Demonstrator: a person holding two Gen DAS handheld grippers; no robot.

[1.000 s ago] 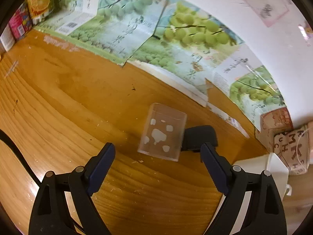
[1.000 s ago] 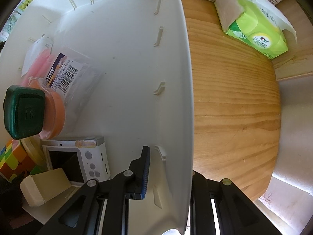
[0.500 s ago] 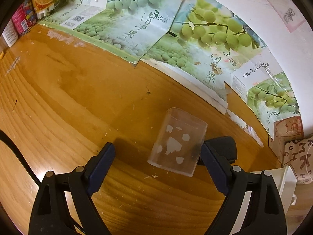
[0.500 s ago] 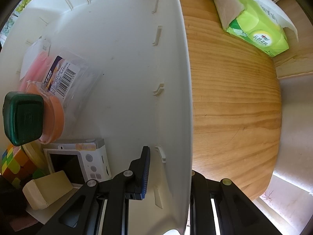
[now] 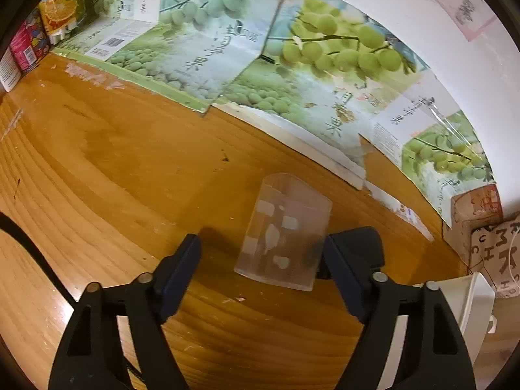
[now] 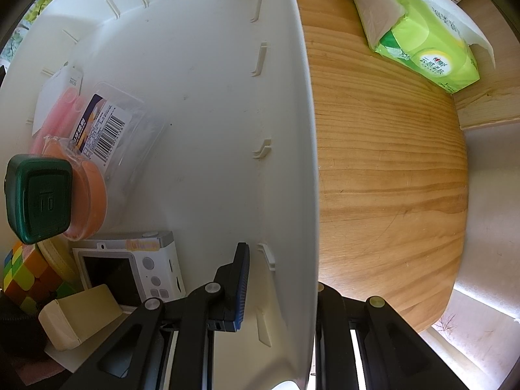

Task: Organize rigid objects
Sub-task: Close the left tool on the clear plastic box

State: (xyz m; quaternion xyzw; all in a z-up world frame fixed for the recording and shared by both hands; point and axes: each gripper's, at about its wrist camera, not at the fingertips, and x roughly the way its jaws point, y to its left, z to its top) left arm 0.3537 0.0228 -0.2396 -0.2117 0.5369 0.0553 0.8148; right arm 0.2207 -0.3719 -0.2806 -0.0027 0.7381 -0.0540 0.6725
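Left gripper [image 5: 260, 256] spread wide, jaws flanking the clear plastic cup [image 5: 283, 234], which stands inverted on the wooden table [image 5: 123, 169]. Looks light, stiff, slick: squeeze mid-wall gently. Right gripper [image 6: 279, 279] pinches the white bin [image 6: 302, 149] wall.

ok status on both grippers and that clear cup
Left gripper open, jaws astride clear plastic cup lying on wooden table. Right gripper clamped on white bin wall. Nothing blocking.
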